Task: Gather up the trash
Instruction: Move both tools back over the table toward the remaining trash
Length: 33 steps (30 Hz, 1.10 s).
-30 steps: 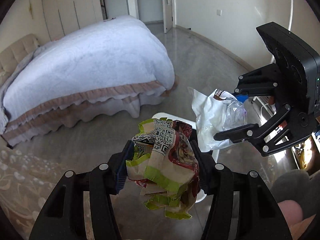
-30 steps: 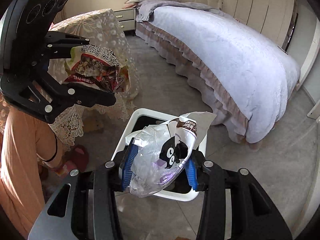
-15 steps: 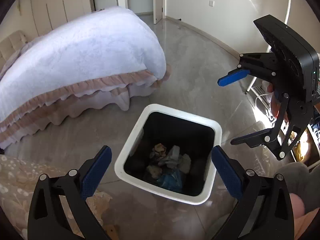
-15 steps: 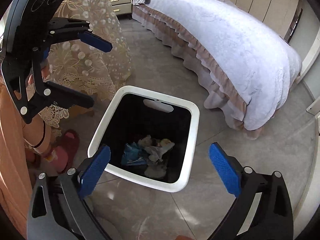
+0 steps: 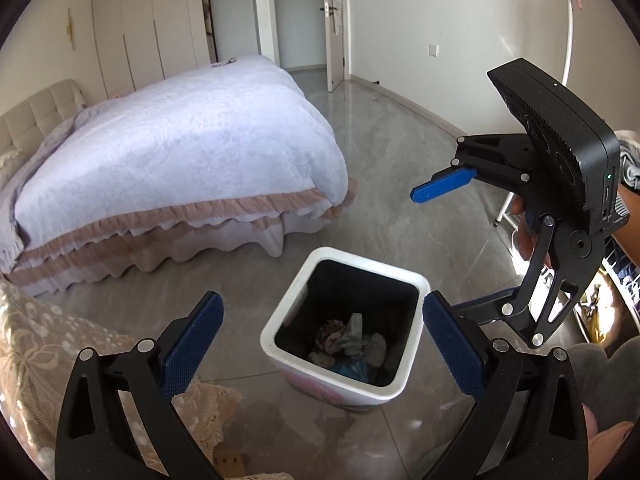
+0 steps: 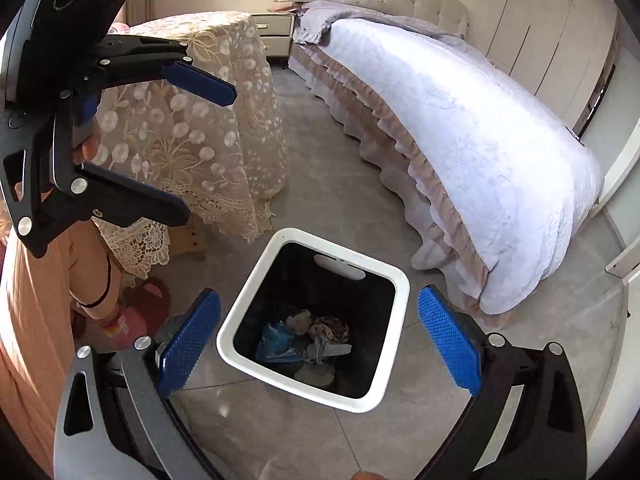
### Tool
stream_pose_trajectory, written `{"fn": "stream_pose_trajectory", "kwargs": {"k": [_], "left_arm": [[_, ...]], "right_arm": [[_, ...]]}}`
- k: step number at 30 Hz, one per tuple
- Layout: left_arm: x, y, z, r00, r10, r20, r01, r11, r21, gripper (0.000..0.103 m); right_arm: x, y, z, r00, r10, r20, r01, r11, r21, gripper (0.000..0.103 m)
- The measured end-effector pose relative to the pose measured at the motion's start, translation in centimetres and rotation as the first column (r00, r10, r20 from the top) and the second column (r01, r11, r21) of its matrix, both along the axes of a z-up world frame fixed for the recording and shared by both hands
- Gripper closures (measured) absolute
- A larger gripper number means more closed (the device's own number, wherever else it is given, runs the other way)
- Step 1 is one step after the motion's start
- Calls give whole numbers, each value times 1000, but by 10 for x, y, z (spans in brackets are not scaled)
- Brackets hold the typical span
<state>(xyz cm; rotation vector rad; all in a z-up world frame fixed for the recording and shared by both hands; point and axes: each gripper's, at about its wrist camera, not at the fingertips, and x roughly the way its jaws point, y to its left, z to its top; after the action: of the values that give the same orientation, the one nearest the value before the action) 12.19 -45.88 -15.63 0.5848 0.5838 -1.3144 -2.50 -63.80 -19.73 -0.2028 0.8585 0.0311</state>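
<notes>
A white square trash bin with a black inside stands on the grey floor; it also shows in the right wrist view. Crumpled wrappers and bags lie at its bottom, seen too in the right wrist view. My left gripper is open and empty above the bin. My right gripper is open and empty above the bin. Each gripper shows in the other's view: the right one at the right, the left one at the upper left.
A bed with a white quilt and beige frill stands beyond the bin. A table under a lace cloth stands by the bin. The person's leg and pink slipper are at the left. A white rack stands at the right.
One second ago each gripper held trash: a snack wrapper in the left, a plastic bag in the right. Both opened and the trash fell into the bin. Both grippers have since risen a little.
</notes>
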Motion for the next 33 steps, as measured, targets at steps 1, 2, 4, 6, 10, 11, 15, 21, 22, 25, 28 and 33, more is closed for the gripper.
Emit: {"fn": "stream_pose_trajectory", "kwargs": {"k": [1, 2, 4, 6, 10, 11, 15, 21, 22, 25, 28, 33], "left_arm": [[-1, 7, 6, 1000, 15, 5, -15, 1000, -16, 5], [-2, 15, 11, 999, 36, 9, -35, 999, -32, 5], [-1, 31, 21, 997, 75, 3, -75, 996, -53, 5], [0, 51, 31, 990, 138, 27, -135, 988, -77, 5], [4, 93, 49, 964, 260, 49, -252, 959, -128, 5], [5, 103, 54, 956, 288, 58, -278, 951, -137, 5], [6, 139, 66, 908, 403, 119, -384, 911, -152, 5], [13, 196, 79, 842, 537, 44, -515, 826, -228, 5], [12, 204, 81, 827, 560, 50, -535, 811, -237, 5], [10, 233, 91, 768, 636, 76, -602, 757, -253, 5], [13, 264, 100, 695, 713, 88, -675, 690, -260, 5], [21, 319, 108, 585, 806, 93, -769, 588, -252, 5]], "right_arm": [[1, 6, 5, 1000, 12, 13, -11, 1000, -10, 5], [1, 11, 11, 999, 22, 26, -22, 1000, -19, 5], [3, 22, 22, 998, 42, 55, -41, 999, -20, 5], [5, 32, 34, 994, 62, 88, -61, 998, -14, 5], [11, 56, 57, 982, 109, 156, -110, 994, 2, 5], [13, 63, 62, 978, 121, 169, -124, 992, 7, 5], [26, 94, 76, 958, 190, 213, -199, 980, 23, 5], [46, 143, 92, 921, 291, 260, -317, 946, 64, 5], [50, 149, 94, 915, 304, 267, -334, 940, 74, 5], [57, 170, 104, 895, 321, 309, -368, 923, 109, 5], [67, 191, 113, 873, 340, 349, -401, 908, 119, 5], [91, 235, 125, 848, 416, 330, -480, 865, 143, 5]]}}
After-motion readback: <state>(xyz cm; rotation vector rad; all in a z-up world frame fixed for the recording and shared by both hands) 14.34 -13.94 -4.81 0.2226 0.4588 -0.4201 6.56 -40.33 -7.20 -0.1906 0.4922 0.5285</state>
